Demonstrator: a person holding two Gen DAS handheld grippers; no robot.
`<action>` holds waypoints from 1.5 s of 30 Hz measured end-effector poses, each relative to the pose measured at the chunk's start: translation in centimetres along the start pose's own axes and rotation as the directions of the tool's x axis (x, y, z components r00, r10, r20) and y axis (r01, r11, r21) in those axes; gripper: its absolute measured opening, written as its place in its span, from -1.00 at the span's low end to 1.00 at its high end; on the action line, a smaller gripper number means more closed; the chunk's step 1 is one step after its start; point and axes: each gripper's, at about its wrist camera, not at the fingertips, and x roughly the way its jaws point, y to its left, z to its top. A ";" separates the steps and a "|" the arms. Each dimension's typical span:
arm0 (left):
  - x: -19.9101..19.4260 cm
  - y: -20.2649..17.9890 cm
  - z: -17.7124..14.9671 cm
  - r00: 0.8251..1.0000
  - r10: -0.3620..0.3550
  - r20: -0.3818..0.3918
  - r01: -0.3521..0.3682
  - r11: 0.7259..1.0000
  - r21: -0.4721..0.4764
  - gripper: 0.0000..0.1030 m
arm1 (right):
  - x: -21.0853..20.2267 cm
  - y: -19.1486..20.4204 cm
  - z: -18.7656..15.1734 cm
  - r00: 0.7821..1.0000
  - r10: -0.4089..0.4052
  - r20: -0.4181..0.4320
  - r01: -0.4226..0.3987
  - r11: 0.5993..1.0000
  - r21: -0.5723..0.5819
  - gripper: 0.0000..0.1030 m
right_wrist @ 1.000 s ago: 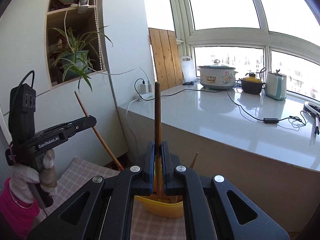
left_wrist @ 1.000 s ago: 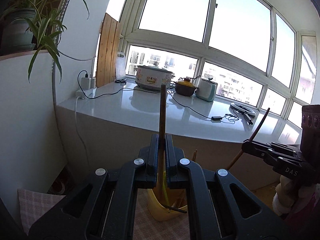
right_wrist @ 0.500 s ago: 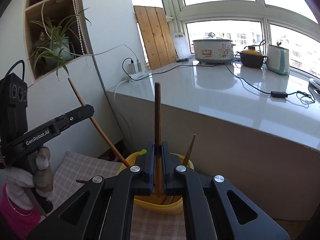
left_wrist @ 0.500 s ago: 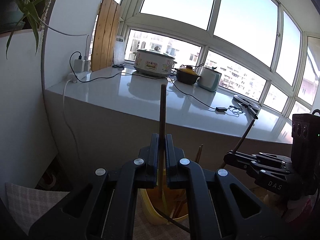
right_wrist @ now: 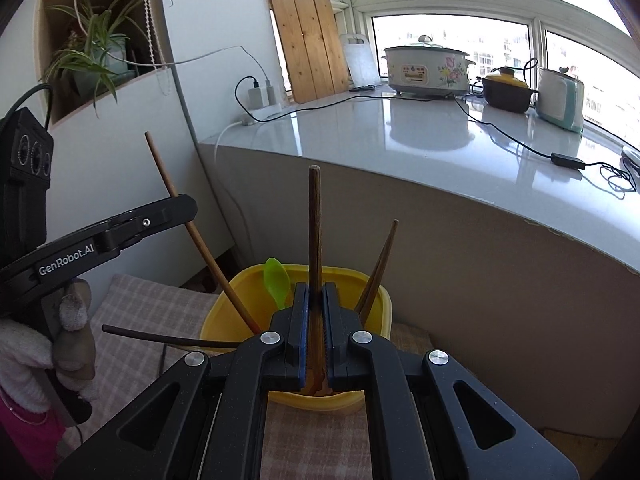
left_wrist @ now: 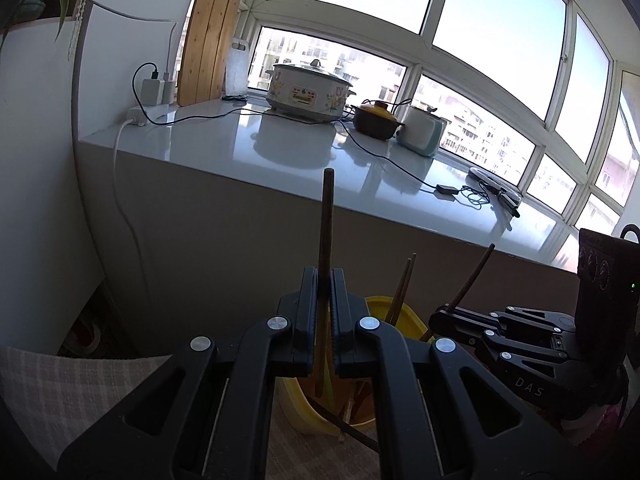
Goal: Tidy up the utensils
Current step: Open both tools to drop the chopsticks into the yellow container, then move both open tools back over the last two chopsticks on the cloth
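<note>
From the left wrist, the left gripper [left_wrist: 323, 320] pinches a dark chopstick [left_wrist: 326, 240] upright, its lower end over the yellow tub [left_wrist: 396, 312], apparently to drop it in. From the right wrist, the right gripper [right_wrist: 315, 332] clamps its own chopstick [right_wrist: 315, 232] likewise above the tub [right_wrist: 380, 292], beside a green spoon [right_wrist: 277, 280].

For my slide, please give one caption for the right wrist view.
Right tool holds a chopstick upright over the yellow tub of utensils.
</note>
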 end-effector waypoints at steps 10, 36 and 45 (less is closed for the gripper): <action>0.0 0.0 -0.2 1.000 0.001 -0.011 -0.001 1.000 0.007 -0.68 | -0.1 0.1 -0.3 1.000 -0.022 -0.005 0.022 1.000 -0.006 -0.90; -5.8 1.8 -1.7 0.980 0.176 0.089 -0.179 0.984 0.022 0.96 | -2.1 2.3 -1.5 0.995 -0.080 0.061 0.084 0.995 -0.059 0.58; -8.8 3.1 -5.4 0.967 0.247 0.063 -0.249 0.968 0.024 0.99 | -3.7 4.0 -2.9 0.995 -0.047 0.082 0.053 0.996 -0.072 0.58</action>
